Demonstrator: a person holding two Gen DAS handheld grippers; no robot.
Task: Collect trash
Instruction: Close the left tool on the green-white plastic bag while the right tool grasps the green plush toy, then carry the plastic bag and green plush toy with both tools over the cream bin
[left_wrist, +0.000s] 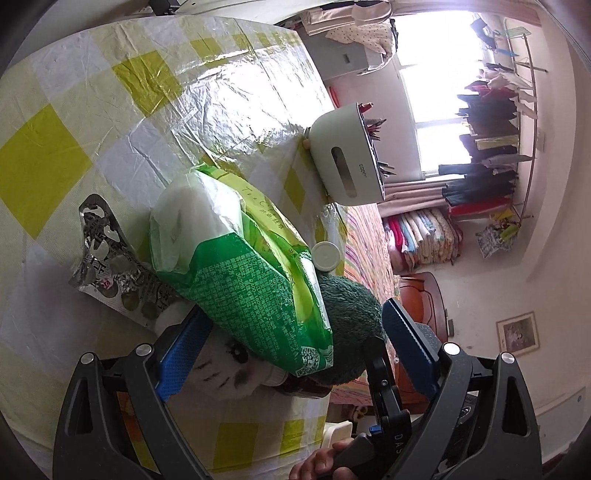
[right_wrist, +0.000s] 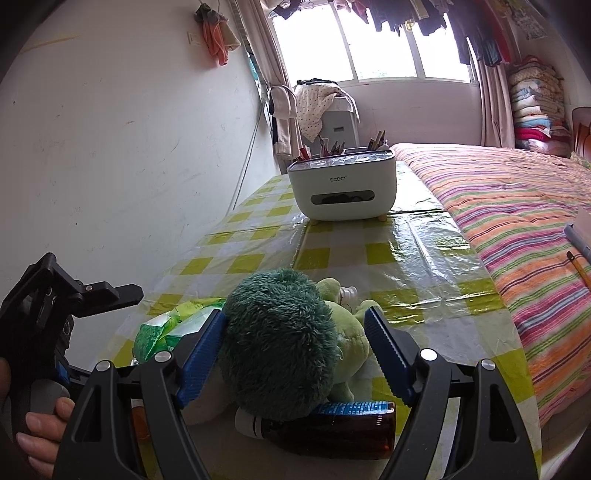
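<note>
**Trash cluster lying at the near end of the checked table**

A crinkled green plastic wrapper (left_wrist: 255, 291), printed with fine white text and bulging over something white inside, is lying on the yellow-and-white checked plastic tablecloth (left_wrist: 110, 110) at the near end of the table. Just to its left, a flattened silver foil blister sheet (left_wrist: 110, 254) with punched-out pockets is resting, partly tucked under the wrapper. A brown translucent bottle (right_wrist: 332, 428) with a white ribbed cap and a blue label is lying on its side at the near edge, touching a plush toy (right_wrist: 280, 343) whose shaggy dark-green head is sitting above a smooth lime-green body. A small round white cap (left_wrist: 327, 254) is showing beside the wrapper's far edge.

The left gripper (left_wrist: 291, 354) is hovering with its blue ridged pads spread wide, flanking the wrapper's near corner and the plush without pinching either. The right gripper (right_wrist: 295, 358) is likewise standing released, its toothed blue pads apart on either side of the plush head, over the bottle.

Farther along the table, a rounded pale-green desk organizer (right_wrist: 341, 188) on short wooden feet is holding pencils. To the right, a bed with a striped quilt (right_wrist: 517, 206) is running beside the table.
</note>
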